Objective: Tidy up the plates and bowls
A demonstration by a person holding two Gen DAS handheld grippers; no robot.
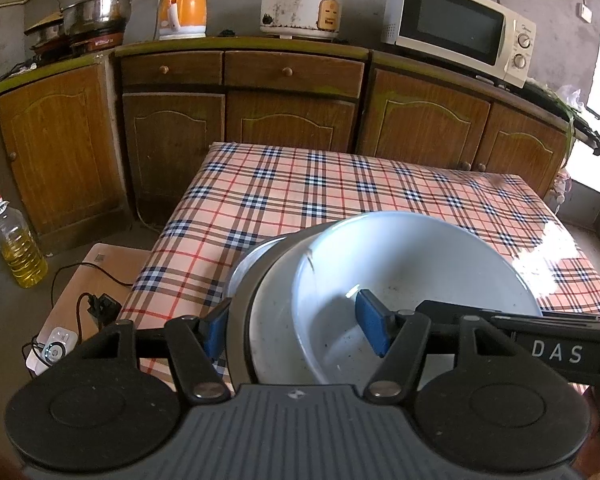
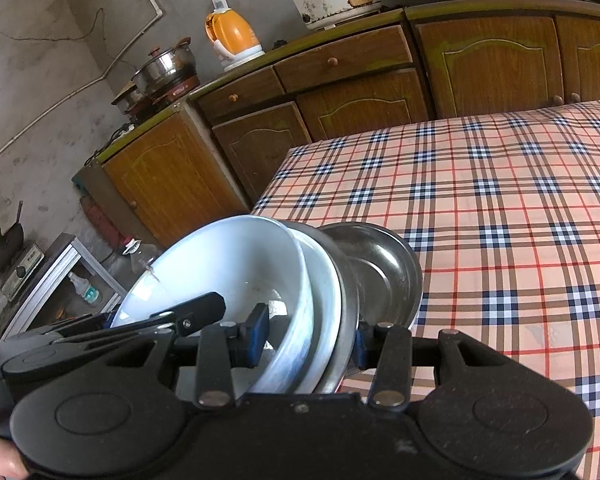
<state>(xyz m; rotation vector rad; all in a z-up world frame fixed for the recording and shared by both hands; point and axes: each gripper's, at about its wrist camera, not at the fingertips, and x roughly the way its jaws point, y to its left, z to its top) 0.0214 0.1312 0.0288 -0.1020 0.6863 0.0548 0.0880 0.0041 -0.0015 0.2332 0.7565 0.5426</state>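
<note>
**A:** What's on my far left in the left wrist view?

**B:** A bottle of yellow oil on the floor, then a white power strip with a black plug on a pale board beside the table. Up on the counter I see a steel pot, an orange kettle, a white rice cooker and a microwave.

**A:** And the dishes?

**B:** They sit nested at the near left corner of the plaid tablecloth. My left gripper has its blue pads on either side of the stack's near rim: one pad outside the grey metal rim, the other inside the white bowl. I read it as clamped on the stack's edge. The other tool crosses in from the right, over the white bowl's rim.

**A:** Now the right wrist view, left to right.

**B:** A wok on a small stove low on the floor, then the white bowl, tilted, nested in a second white dish, that one inside a steel basin, with a steel plate underneath on the cloth. My right gripper straddles the same layered rims, one pad inside the white bowl, the other outside the steel basin, closed against them. Plaid cloth fills the right.
</note>
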